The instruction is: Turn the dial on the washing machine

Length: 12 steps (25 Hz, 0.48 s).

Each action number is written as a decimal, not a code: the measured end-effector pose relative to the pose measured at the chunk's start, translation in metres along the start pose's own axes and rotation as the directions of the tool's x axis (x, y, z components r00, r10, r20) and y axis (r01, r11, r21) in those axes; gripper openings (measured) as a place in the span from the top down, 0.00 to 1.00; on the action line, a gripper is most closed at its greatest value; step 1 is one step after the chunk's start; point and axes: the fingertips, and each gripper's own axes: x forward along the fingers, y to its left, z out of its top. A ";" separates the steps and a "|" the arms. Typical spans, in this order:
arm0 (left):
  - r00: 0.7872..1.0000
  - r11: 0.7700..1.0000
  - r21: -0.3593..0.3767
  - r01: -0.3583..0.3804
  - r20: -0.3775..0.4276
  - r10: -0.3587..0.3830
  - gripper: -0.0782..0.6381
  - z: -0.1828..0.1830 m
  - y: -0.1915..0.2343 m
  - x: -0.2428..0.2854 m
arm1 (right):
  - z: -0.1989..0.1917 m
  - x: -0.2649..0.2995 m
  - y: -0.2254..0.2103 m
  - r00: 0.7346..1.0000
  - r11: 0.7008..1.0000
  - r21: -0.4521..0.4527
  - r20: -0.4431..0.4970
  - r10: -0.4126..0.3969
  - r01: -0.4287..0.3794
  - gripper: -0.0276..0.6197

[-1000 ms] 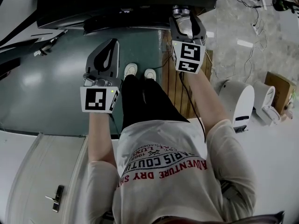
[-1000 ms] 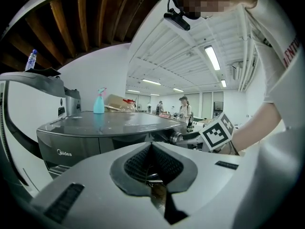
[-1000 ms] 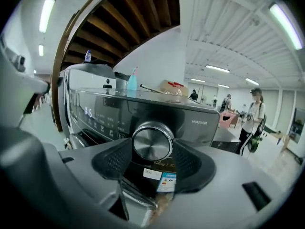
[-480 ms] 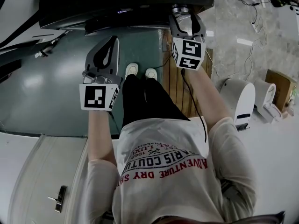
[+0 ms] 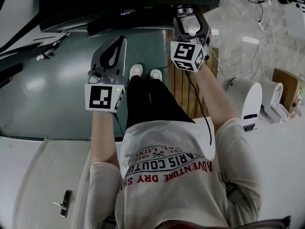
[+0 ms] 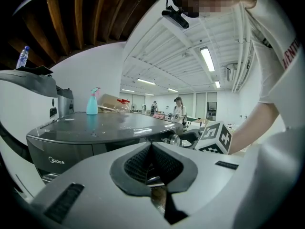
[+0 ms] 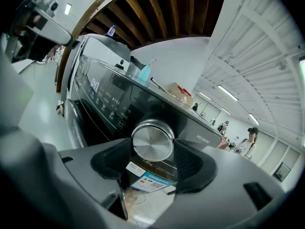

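While the right tongs (image 7: 152, 151) are closed around the dial (image 7: 152, 141), with a dark pad against each side of its silver knob, the grasp looks made and the turn itself is what remains. The dial sits on the dark control panel of the washing machine (image 7: 102, 97), toward the panel's right end, just right of the lit display and the button icons.

Nothing in the views shows whether the knob has been rotated at all. Its brushed face carries no visible pointer, and no setting marks can be made out around it, so progress can only be judged as: gripped, rotation unconfirmed.

The left tongs (image 5: 117, 44) are shut with nothing between their jaws. They hang in front of the machine, well to the left of the dial, and take no part in the grasp.

From the head view the dial is only a small glint above the right tongs, and the machine's top runs off the upper edge. The display digits are too small to read, as is the sticker below the knob. A blue spray bottle (image 6: 92, 102) stands on the machine's lid.
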 end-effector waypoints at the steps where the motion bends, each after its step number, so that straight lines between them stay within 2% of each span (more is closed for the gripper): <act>1: 1.000 1.000 -0.001 0.001 -0.002 -0.001 0.87 -0.001 0.000 0.001 | 0.000 0.000 0.001 1.000 1.000 0.006 -0.004 0.006 -0.006 0.50; 4: 1.000 1.000 -0.006 -0.002 -0.011 0.002 0.87 -0.003 0.001 0.001 | -0.001 -0.001 0.001 1.000 0.999 0.042 -0.010 0.009 -0.009 0.51; 7: 1.000 1.000 0.001 -0.008 -0.012 0.008 0.87 -0.003 0.005 0.001 | 0.001 0.000 -0.001 0.999 0.984 0.171 -0.025 0.046 -0.041 0.51; 10: 1.000 1.000 0.004 -0.009 -0.010 0.009 0.87 -0.001 0.007 0.002 | -0.002 0.002 -0.005 0.994 0.933 0.353 -0.054 0.096 -0.071 0.51; 12: 1.000 1.000 0.001 -0.007 -0.010 0.007 0.87 -0.001 0.007 0.003 | -0.005 0.003 -0.006 0.992 0.900 0.430 -0.064 0.108 -0.070 0.51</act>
